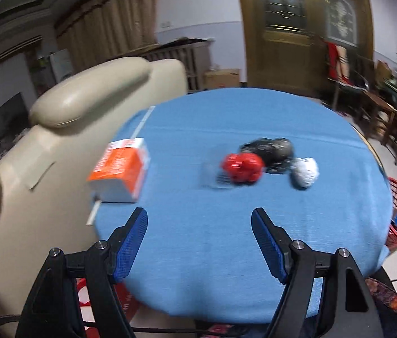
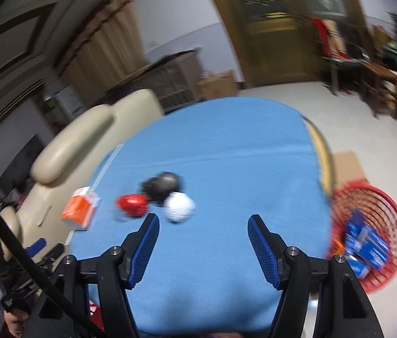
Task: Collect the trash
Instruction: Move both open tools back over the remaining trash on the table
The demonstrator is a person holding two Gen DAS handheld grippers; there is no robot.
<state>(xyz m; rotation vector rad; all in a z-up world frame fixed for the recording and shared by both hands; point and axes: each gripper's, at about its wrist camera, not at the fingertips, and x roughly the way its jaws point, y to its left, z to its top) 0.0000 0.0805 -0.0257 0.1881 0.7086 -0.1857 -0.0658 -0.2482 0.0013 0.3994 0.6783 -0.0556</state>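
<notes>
Both grippers I have spread wide and empty above the near edge of the table (image 1: 198, 253): the left gripper (image 1: 199, 214) and the right gripper (image 2: 203, 219) each look along the blue cloth toward the trash, so either can drop onto a piece.

Three crumpled wads sit bunched mid-table, touching one another: a red wad (image 1: 242, 167), a black wad (image 1: 269, 149) behind it, and a white wad (image 1: 305, 171) on the right side. The right gripper sits nearer the white wad (image 2: 180, 207), so I judge that the easiest first pick. An orange box (image 1: 121, 169) rests apart at the left edge, beside the beige chair (image 1: 57, 155).

On the floor, right of the table, stands a red basket (image 2: 390, 214). It holds blue boxes (image 2: 367, 242) already, and I take it as the bin.
</notes>
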